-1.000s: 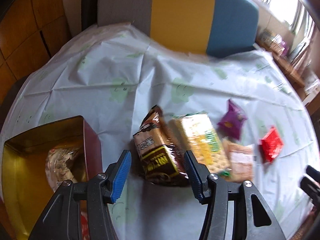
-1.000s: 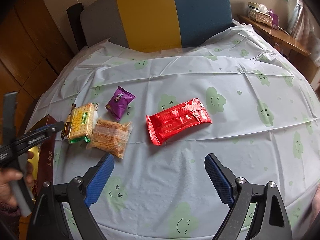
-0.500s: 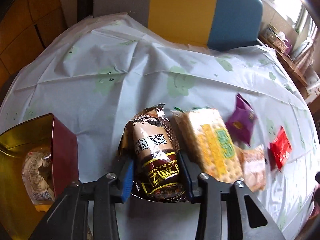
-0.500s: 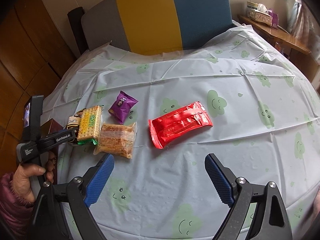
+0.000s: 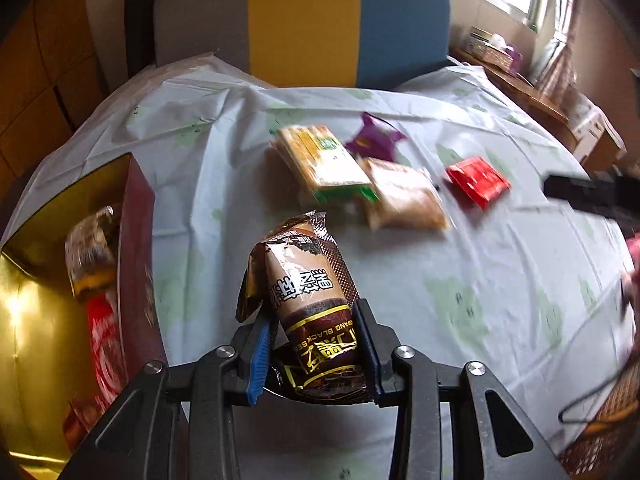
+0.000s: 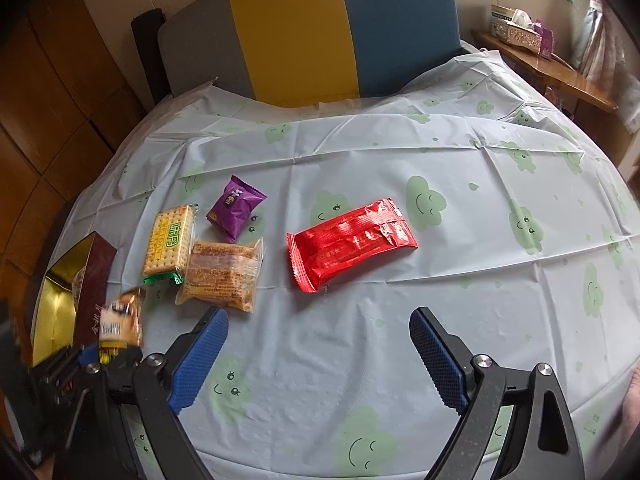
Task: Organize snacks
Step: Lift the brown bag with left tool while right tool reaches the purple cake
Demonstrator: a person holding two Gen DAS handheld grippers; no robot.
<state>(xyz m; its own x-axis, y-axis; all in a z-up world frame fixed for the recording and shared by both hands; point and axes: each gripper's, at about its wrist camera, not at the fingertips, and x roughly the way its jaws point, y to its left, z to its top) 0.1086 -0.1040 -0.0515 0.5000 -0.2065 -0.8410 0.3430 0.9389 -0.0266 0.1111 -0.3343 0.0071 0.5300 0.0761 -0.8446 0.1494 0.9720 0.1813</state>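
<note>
My left gripper [image 5: 314,332] is shut on a brown snack packet [image 5: 308,300] and holds it above the table, right of the gold-lined red box [image 5: 136,240]. The packet also shows in the right wrist view [image 6: 120,316], blurred. The box [image 6: 94,280] holds a clear-wrapped snack [image 5: 90,248] and a red packet [image 5: 102,340]. On the table lie a yellow cracker pack [image 6: 170,242], a purple packet [image 6: 236,208], a clear-wrapped cake [image 6: 222,274] and a red packet [image 6: 352,238]. My right gripper [image 6: 318,344] is open and empty, near the red packet.
The table wears a pale cloth [image 6: 440,168] with green cloud faces. A grey, yellow and blue chair back [image 6: 304,32] stands at the far edge. A wooden shelf [image 6: 552,68] with tissue boxes is at the far right.
My left gripper closed on the brown packet and lifted it off the table, drawing back toward me. My right gripper has stayed open and nearly still.
</note>
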